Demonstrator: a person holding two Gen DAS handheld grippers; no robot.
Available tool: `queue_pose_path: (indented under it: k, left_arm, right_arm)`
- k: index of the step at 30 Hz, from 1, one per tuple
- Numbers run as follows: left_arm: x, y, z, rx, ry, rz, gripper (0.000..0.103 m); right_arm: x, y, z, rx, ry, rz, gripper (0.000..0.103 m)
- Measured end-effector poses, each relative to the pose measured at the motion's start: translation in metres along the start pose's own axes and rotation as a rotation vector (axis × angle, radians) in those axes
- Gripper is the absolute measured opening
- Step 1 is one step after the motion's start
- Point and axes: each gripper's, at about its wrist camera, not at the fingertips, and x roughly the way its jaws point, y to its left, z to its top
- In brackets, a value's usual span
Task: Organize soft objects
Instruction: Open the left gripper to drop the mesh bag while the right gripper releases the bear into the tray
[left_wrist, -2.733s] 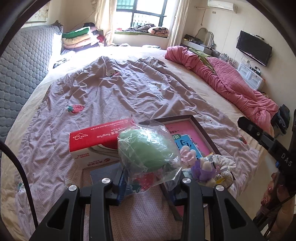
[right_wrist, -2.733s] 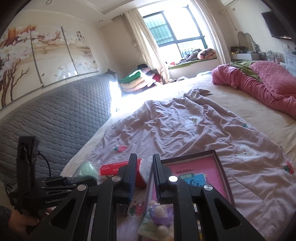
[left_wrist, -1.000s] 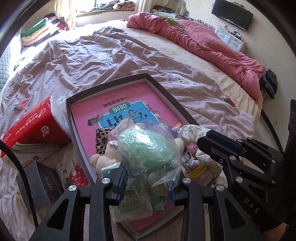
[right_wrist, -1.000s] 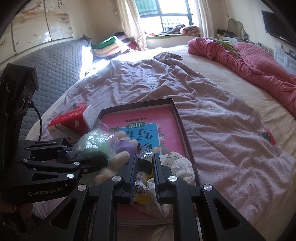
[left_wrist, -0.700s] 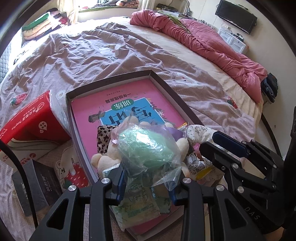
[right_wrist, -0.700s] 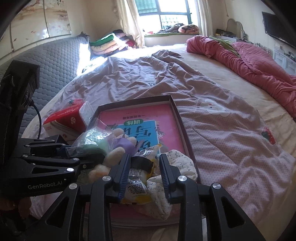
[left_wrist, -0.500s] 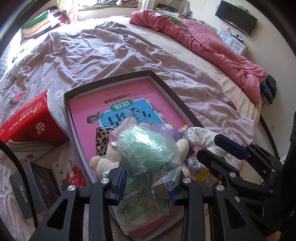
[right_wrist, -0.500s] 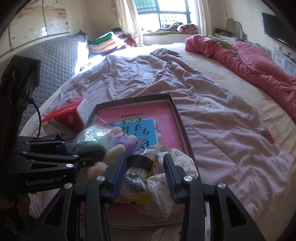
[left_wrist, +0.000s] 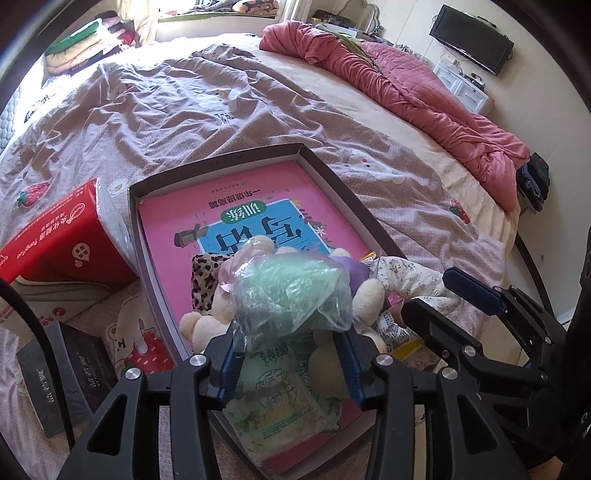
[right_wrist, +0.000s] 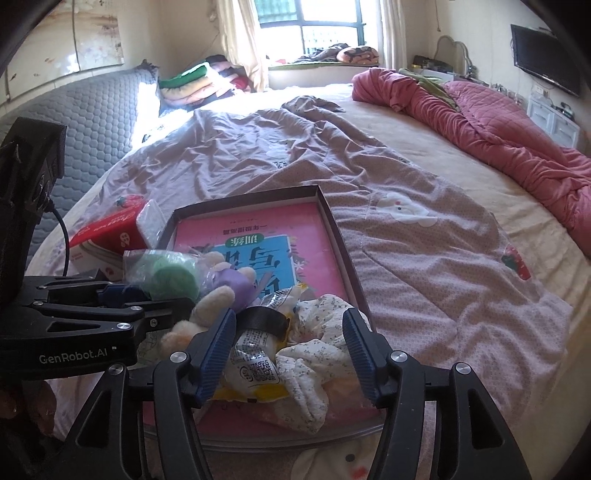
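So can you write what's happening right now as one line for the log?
left gripper: shut on green bagged toy | right gripper: open over floral cloth | spot: above box

Both tools are matte black plastic. The left gripper (left_wrist: 290, 363) has two angular arms with cut-out triangular windows, silver round screws at the joints, and blue ribbed pads (left_wrist: 226, 363) lining the fingertips. A thin black cable (left_wrist: 35, 317) curves past its left side. Seen from the right wrist view, its body (right_wrist: 70, 332) carries white "GenRobot.AI" lettering (small, along the lower edge) and a boxy black block (right_wrist: 31, 162) above, with a cable plugged in. The right gripper (right_wrist: 290, 350) matches: black arms, silver screws, blue ribbed pads (right_wrist: 360, 350). A bit of skin (right_wrist: 40, 406) shows below.
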Motion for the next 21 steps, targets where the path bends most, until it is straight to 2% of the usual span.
queue_pose_path:
  k: [4, 14, 21]
  left_arm:
    - [-0.002, 0.003, 0.0, -0.013, -0.007, -0.007, 0.058]
    - [-0.005, 0.01, -0.001, -0.036, -0.002, -0.002, 0.071]
    - [-0.008, 0.019, -0.003, -0.069, -0.001, 0.003, 0.073]
  right_arm:
    - [-0.002, 0.0, 0.0, 0.007, -0.006, 0.004, 0.064]
    - [-0.007, 0.0, 0.003, 0.003, -0.011, -0.016, 0.065]
    - [-0.01, 0.001, 0.005, -0.003, -0.016, -0.032, 0.071]
